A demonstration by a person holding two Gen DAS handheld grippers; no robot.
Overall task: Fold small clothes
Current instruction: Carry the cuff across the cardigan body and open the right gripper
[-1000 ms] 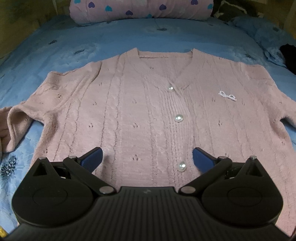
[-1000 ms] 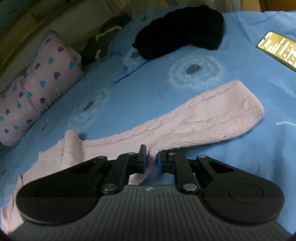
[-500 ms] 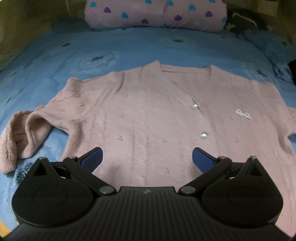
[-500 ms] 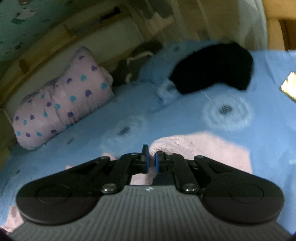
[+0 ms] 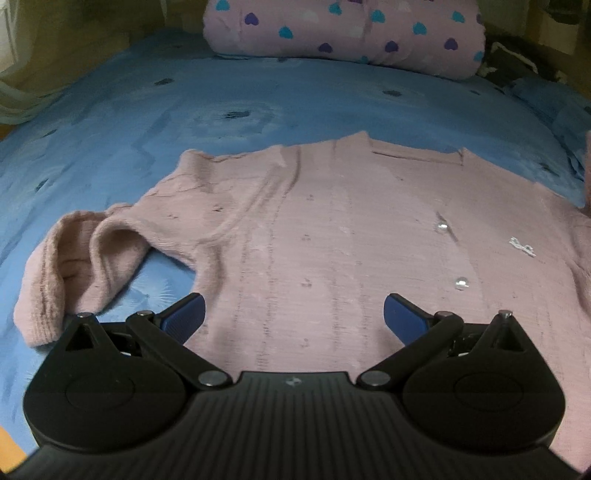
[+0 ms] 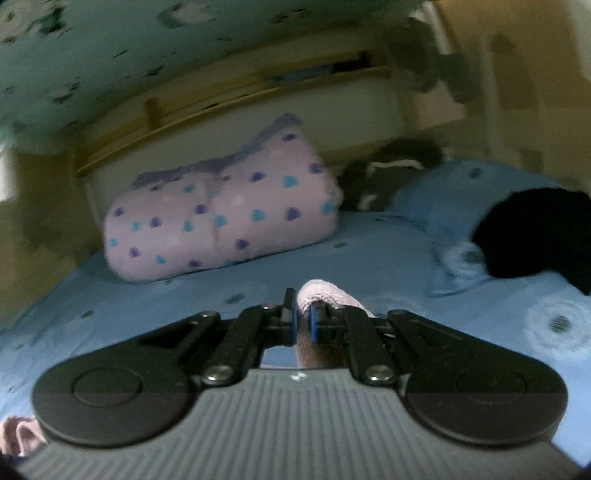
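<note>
A pink knit cardigan (image 5: 332, 229) with shiny buttons lies flat, front up, on the blue bed sheet (image 5: 184, 110). Its left sleeve (image 5: 77, 266) is bent back on itself at the left. My left gripper (image 5: 293, 314) is open and empty, hovering over the cardigan's lower hem. My right gripper (image 6: 303, 317) is shut on the cardigan's right sleeve (image 6: 325, 295) and holds it lifted above the bed; pink knit bulges out past the fingertips. The rest of that sleeve is hidden behind the gripper.
A pink pillow with heart prints (image 5: 343, 33) lies at the head of the bed, also in the right wrist view (image 6: 221, 225). A black garment (image 6: 535, 236) and a blue pillow (image 6: 454, 221) lie at the right. A wooden headboard (image 6: 229, 99) is behind.
My right gripper has lifted the sleeve off the bed and tilted up toward the headboard. My left gripper has drawn back and left, staying open.
</note>
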